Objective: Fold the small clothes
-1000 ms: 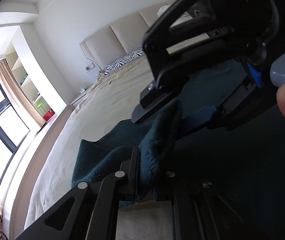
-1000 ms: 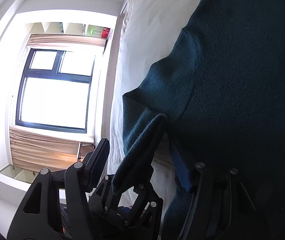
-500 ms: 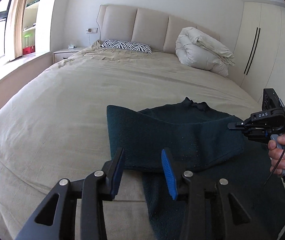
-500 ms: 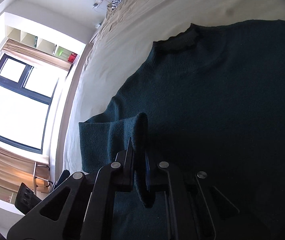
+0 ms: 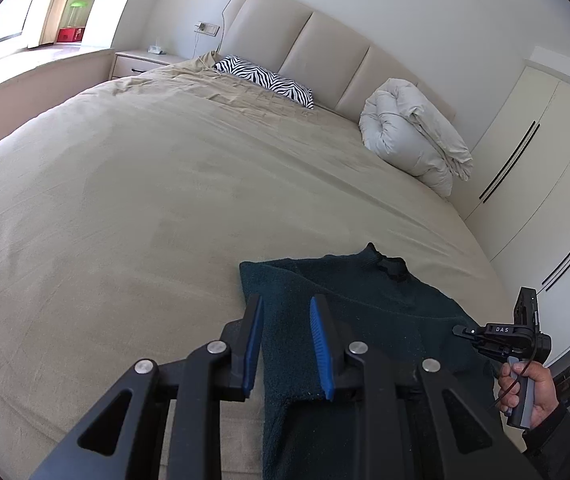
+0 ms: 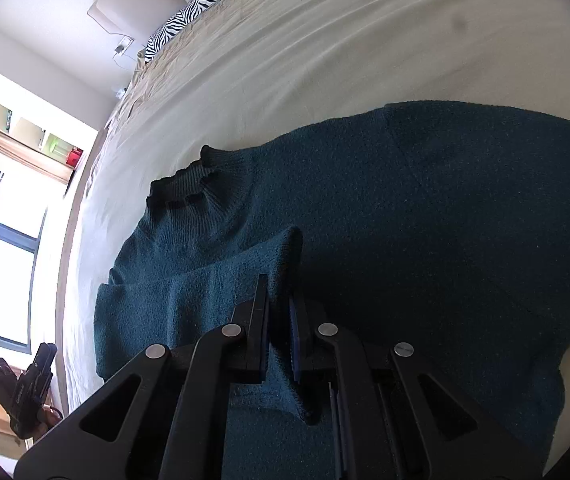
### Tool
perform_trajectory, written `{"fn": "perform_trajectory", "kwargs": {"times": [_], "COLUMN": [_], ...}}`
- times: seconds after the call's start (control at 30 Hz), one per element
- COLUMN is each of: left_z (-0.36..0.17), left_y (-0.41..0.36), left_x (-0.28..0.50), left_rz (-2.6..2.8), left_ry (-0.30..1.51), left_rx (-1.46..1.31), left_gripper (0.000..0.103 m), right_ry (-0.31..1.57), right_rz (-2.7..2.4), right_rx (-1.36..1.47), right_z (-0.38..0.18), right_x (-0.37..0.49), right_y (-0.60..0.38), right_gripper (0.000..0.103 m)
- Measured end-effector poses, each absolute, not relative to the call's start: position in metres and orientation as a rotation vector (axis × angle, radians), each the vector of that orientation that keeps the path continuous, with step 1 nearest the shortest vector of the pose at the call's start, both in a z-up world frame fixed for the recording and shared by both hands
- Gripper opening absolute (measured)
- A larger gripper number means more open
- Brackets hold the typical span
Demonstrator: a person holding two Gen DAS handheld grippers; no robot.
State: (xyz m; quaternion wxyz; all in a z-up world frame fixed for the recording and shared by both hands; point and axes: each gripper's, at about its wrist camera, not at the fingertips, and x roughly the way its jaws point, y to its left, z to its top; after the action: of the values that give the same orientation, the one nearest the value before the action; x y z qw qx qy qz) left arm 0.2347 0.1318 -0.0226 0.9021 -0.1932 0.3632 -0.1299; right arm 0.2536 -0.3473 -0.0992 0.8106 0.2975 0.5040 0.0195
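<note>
Teal knit, thick and fuzzy: that was the sweater [image 6: 425, 220] spread flat on the beige bed [image 5: 145, 200], its ribbed collar [image 6: 183, 186] pointing toward the zebra pillow [image 5: 265, 78] at the headboard end; I took the collar as my landmark. My right gripper [image 6: 279, 320] was pinched nearly closed on the folded sleeve [image 6: 221, 276], which lay across the chest just below the collar; I judged the grip was there to carry that sleeve inward over the body, so the fold would stay narrow. My left gripper [image 5: 287, 344] stood part-way apart with nothing pressed between its blue pads [image 5: 321, 340]; its jaws had just narrowed a little after letting go, hovering above the sweater's folded side edge, on the window side of the collar; from there I read it as free for the next grab. The person's hand [image 5: 529, 388] held the right tool's handle on the wardrobe side of the collar.
</note>
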Motion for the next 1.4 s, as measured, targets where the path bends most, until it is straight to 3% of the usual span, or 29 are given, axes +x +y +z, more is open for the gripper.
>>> {"fn": "perform_trajectory", "kwargs": {"times": [0.2,0.27,0.77,1.0,1.4], "left_z": [-0.038,-0.043,-0.066,-0.101,-0.113], "left_y": [0.109,0.105,0.076,0.067,0.064], "left_x": [0.254,0.259,0.290,0.309,0.304], "left_rz": [-0.282,-0.288,-0.287,-0.240,-0.236], "left_ry": [0.799,0.818,0.873,0.949,0.904], "left_rx": [-0.399,-0.394,-0.314,-0.261,-0.186], "left_gripper": [0.027,0.021,0.021,0.020,0.016], "right_ry": [1.075,1.077,1.087,1.078,1.024], "right_rz": [0.012,0.007,-0.012,-0.004,0.024], "right_rx": [0.596,0.597,0.574,0.547,0.571], "right_z": [-0.100,-0.105,-0.123,-0.119,-0.139], "right_x": [0.246,0.243,0.237,0.241,0.246], "right_y": [-0.351,-0.357,-0.367,-0.360,-0.368], "right_gripper": [0.007,0.007,0.007,0.007,0.007]}}
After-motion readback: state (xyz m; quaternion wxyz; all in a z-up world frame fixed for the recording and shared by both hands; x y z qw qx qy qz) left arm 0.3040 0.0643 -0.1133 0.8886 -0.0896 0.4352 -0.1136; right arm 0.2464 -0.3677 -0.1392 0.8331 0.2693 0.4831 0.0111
